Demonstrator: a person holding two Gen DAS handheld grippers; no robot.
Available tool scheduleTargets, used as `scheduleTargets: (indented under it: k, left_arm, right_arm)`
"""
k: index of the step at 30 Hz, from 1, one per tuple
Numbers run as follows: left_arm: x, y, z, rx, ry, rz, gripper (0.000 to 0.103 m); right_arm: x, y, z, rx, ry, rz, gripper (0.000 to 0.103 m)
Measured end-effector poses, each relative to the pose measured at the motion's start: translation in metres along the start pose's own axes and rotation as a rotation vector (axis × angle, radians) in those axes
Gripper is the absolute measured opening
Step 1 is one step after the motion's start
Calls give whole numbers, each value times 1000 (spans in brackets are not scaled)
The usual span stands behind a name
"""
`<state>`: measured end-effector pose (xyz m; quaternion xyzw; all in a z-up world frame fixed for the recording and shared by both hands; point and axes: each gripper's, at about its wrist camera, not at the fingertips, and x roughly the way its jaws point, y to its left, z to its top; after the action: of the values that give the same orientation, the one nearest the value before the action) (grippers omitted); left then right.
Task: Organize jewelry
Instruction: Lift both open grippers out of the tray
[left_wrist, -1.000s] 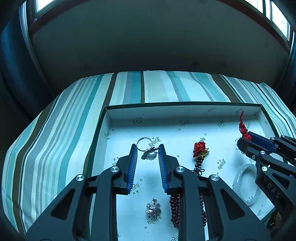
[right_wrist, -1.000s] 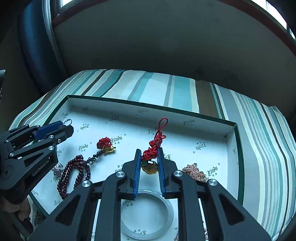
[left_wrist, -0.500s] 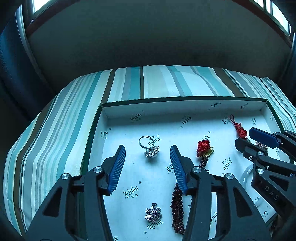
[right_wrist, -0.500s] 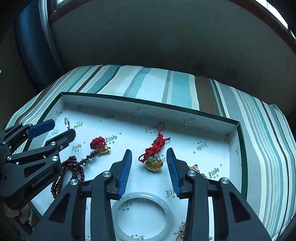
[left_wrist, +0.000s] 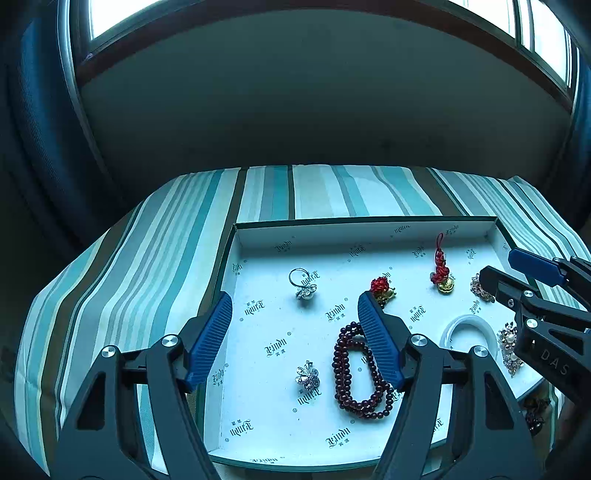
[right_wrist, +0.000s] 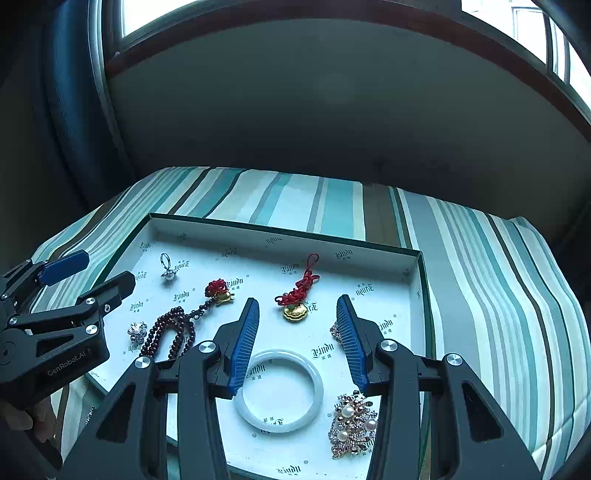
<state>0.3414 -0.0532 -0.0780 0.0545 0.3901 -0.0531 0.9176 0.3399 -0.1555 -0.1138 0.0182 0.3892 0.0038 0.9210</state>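
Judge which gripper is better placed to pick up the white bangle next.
Right. The right gripper stands open just above the white bangle; the left gripper is open too, but nearer the ring and bead bracelet.

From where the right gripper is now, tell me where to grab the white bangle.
Take the white bangle across its near rim, coming straight down from above, one finger inside the hoop and one outside. It lies flat in the tray, so a sideways grip probably wouldn't catch.

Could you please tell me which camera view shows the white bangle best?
The right wrist view: the whole white bangle lies unobstructed in the tray. In the left wrist view, tool arms hide its lower half.
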Motion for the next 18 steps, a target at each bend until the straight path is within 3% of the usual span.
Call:
scheduleTargets:
  k: [9, 18]
  left_arm:
    - [-53, 12, -46, -33, -10, 15, 72]
    - [-83, 27, -96, -68, 33, 64, 72]
  right_arm:
    - [-53, -37, -60, 98, 27, -65, 44]
    - [-73, -46, -123, 155, 93, -74, 44]
